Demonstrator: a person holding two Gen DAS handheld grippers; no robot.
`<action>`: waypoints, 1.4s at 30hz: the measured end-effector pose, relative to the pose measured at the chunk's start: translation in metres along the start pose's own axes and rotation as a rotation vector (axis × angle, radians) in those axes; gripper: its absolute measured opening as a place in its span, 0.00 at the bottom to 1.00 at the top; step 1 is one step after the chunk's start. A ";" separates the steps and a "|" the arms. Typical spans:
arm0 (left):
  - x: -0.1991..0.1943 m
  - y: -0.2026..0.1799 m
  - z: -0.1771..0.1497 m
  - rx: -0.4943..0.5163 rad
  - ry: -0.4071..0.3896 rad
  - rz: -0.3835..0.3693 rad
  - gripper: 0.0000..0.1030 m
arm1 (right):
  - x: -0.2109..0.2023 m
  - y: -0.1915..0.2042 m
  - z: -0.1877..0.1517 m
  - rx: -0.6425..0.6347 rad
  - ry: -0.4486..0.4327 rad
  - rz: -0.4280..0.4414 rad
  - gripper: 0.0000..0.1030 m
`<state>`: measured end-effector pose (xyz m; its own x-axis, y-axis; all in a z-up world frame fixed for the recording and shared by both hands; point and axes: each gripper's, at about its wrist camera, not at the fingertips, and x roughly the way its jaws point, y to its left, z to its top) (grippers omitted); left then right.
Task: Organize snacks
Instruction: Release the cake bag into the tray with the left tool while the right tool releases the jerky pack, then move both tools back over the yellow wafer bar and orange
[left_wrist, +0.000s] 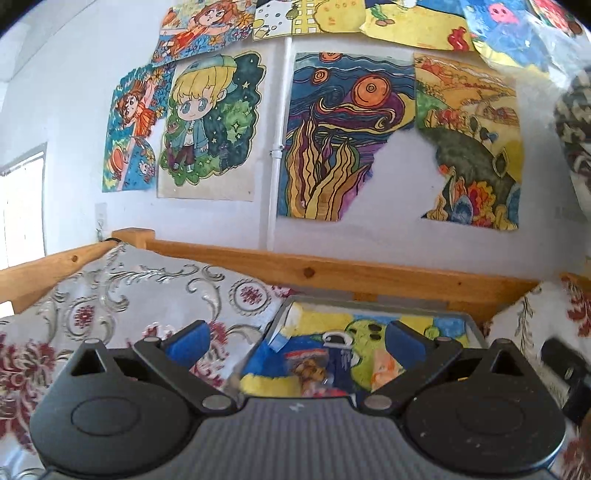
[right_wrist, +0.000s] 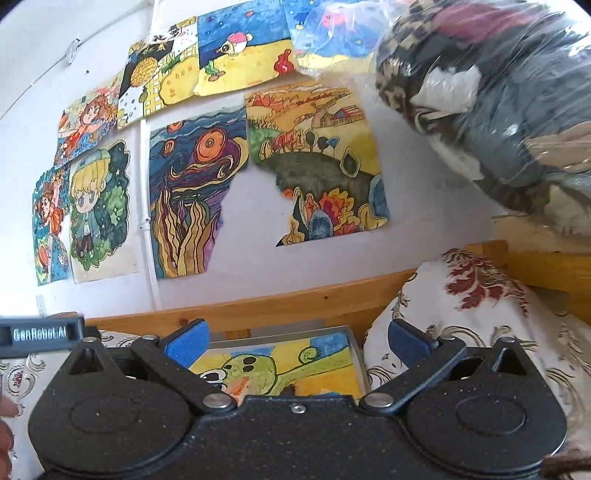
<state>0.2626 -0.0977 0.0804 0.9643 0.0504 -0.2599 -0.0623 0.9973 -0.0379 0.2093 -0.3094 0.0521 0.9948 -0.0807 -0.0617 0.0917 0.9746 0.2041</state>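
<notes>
A grey tray (left_wrist: 474, 326) lined with a painted picture sits on the bed, against the wooden rail. A blue-and-orange snack packet (left_wrist: 314, 363) with a white hang tab lies in it, just below my left gripper (left_wrist: 295, 343). That gripper is open, its blue pads wide apart with nothing between them. In the right wrist view the same tray (right_wrist: 354, 345) shows its frog drawing under my right gripper (right_wrist: 295, 343), which is also open and holds nothing. The left gripper's body (right_wrist: 40, 334) shows at the left edge of the right wrist view.
A floral bedspread (left_wrist: 122, 295) covers the bed inside a wooden frame (left_wrist: 332, 271). A patterned pillow (right_wrist: 461, 306) lies right of the tray. Above it hangs a clear bag of clothes (right_wrist: 498, 103). Children's paintings (left_wrist: 332, 136) cover the white wall behind.
</notes>
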 end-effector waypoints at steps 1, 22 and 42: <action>-0.006 0.002 -0.003 0.008 0.005 0.001 0.99 | -0.007 0.000 -0.001 -0.002 -0.004 0.001 0.99; -0.078 0.076 -0.068 0.018 0.113 0.034 0.99 | -0.110 0.048 -0.043 -0.247 0.105 0.127 0.99; -0.075 0.113 -0.128 0.035 0.251 -0.002 0.99 | -0.097 0.068 -0.091 -0.344 0.366 0.120 0.99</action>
<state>0.1502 0.0050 -0.0284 0.8699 0.0378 -0.4918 -0.0470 0.9989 -0.0065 0.1155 -0.2160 -0.0168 0.9115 0.0544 -0.4077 -0.1031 0.9898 -0.0984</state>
